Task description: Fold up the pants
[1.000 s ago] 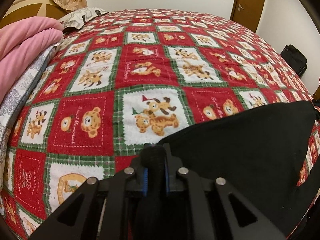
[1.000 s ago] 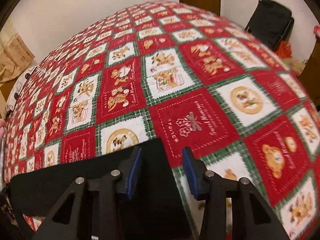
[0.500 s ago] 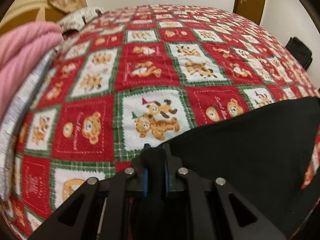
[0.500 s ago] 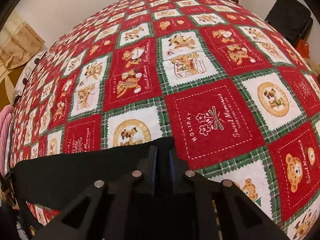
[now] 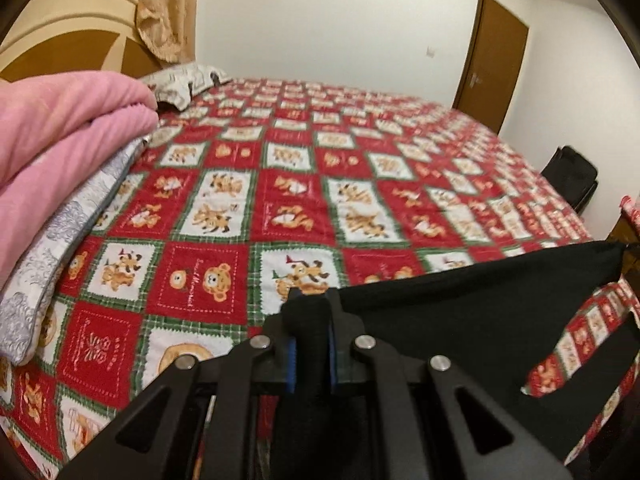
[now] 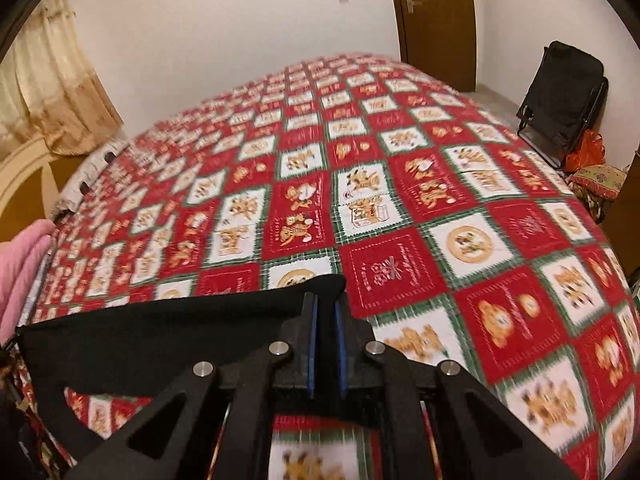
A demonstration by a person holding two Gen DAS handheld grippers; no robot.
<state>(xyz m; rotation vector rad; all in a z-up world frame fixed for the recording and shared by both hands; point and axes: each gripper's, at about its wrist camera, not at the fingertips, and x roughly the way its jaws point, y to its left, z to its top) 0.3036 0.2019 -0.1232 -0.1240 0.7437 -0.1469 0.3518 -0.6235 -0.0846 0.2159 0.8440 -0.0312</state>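
Bed under red-and-green patchwork teddy-bear quilt (image 5: 280,208); left tongs (image 5: 311,300), right tongs (image 6: 325,308) both clenched on black fabric pants (image 5: 460,312); orange bag (image 6: 586,150) in right view only.

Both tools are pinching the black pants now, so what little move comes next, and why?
Probably carry the pinched edge forward over the bed. The left tool and the right tool are each shut on a corner of the black pants, whose edge hangs stretched between them above the red checked blanket. The blanket ahead looks bare, so there seems room to lay the fold down.
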